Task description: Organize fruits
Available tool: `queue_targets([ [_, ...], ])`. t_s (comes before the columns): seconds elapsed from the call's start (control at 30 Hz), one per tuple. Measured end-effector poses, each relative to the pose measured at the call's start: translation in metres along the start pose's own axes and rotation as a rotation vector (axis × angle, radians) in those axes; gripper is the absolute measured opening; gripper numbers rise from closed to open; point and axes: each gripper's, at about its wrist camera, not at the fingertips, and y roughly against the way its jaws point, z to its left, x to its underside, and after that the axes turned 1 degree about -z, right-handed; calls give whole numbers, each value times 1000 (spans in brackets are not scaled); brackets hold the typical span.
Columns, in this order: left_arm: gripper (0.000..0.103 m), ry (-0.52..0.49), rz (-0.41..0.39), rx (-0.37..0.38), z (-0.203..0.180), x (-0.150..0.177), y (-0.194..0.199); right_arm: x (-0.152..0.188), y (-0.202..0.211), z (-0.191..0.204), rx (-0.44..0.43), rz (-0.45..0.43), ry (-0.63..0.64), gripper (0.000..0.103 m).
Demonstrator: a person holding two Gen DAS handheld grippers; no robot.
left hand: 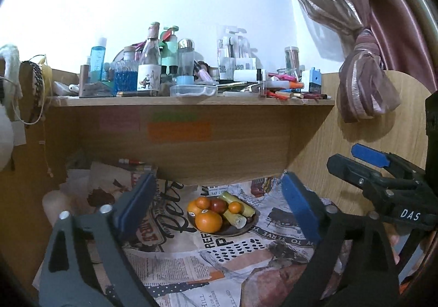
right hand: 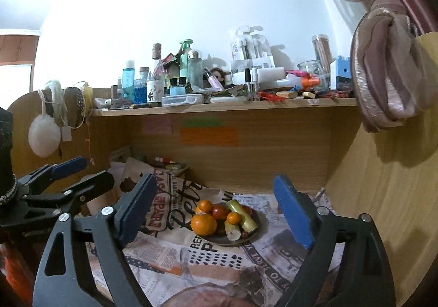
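A dark plate (left hand: 232, 229) (right hand: 253, 237) sits on newspaper under the shelf. It holds a large orange (left hand: 208, 221) (right hand: 203, 224), smaller oranges (left hand: 235, 207) (right hand: 234, 218), a dark red fruit (left hand: 218, 205) (right hand: 219, 211) and pale green stalk pieces (left hand: 236, 217) (right hand: 241, 214). My left gripper (left hand: 216, 209) is open and empty, short of the plate. My right gripper (right hand: 216, 211) is open and empty, also short of the plate. Each gripper shows in the other's view, the right one (left hand: 353, 161) and the left one (right hand: 82, 172).
A wooden shelf (left hand: 191, 101) (right hand: 224, 107) above the plate is crowded with bottles, jars and pens. Wooden side walls (left hand: 342, 148) (right hand: 383, 183) close the nook. A knotted curtain (left hand: 364, 79) (right hand: 388, 79) hangs at right. Newspaper (left hand: 219, 266) (right hand: 208, 260) covers the desk.
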Motion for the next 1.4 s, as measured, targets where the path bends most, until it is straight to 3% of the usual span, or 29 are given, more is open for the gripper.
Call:
queue_targets([
  [0.1,99,3,-2,-4,-1,2,3,2,6,-2,20,-10,-2,101],
  [0.2,101,1,-1,-12,-1,4,5,3,6,-2,30,-10,-1,103],
  [1.4,103,18,6,-33,5,7,-4,7,-3,-2,45,8,25,103],
])
